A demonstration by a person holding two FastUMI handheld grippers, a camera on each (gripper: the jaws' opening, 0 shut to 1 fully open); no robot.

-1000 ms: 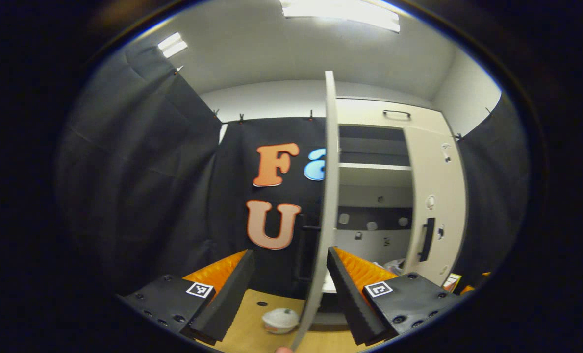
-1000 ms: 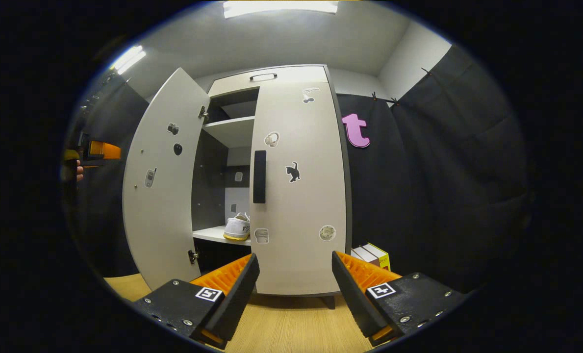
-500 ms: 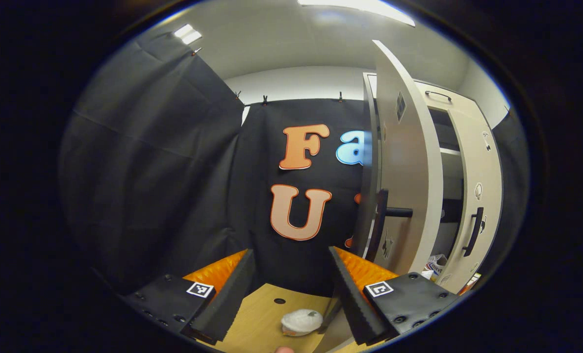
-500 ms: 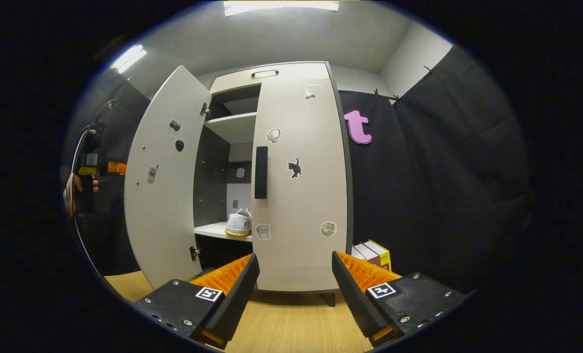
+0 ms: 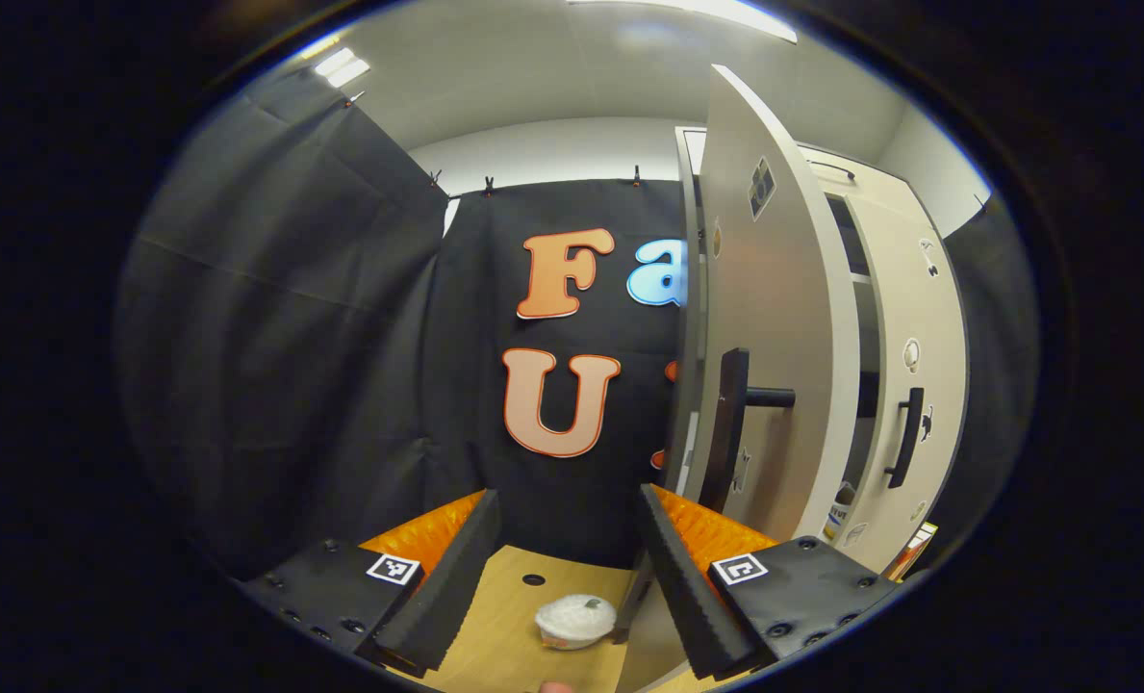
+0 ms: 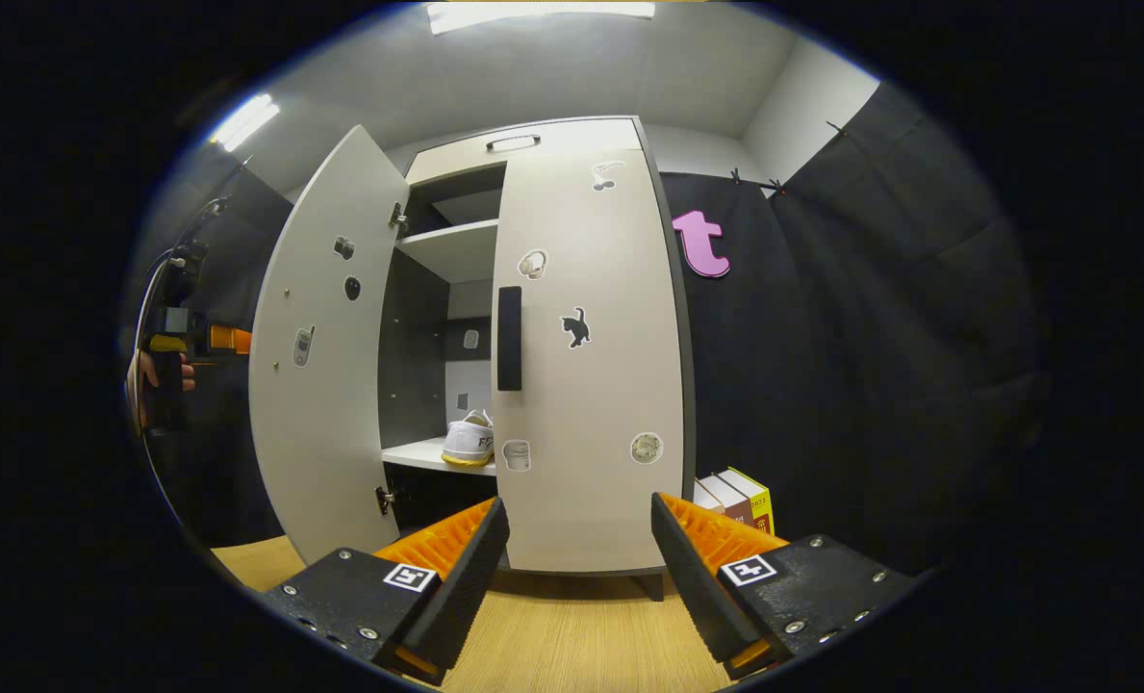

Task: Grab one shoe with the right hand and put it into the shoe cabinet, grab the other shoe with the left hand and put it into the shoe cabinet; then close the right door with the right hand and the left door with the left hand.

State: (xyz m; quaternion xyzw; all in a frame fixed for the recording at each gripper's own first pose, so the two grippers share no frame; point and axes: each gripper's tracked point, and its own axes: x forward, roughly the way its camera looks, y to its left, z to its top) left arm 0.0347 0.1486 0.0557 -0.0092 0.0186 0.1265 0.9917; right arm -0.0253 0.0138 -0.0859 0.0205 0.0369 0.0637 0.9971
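Closing step — right door (image 6: 586,366) shut, left door (image 5: 774,327) ajar beside the left gripper (image 5: 567,558), both grippers' jaws open and empty; one shoe (image 6: 469,443) on the cabinet shelf. Next: push the left door home.

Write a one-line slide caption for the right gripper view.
Right door shut, left door ajar, shoe shelved.

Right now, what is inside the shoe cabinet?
Through the gap left by the open left door, one white shoe sits on a shelf, with a bare shelf higher up. The shut right door covers the rest, so a second shoe cannot be confirmed.
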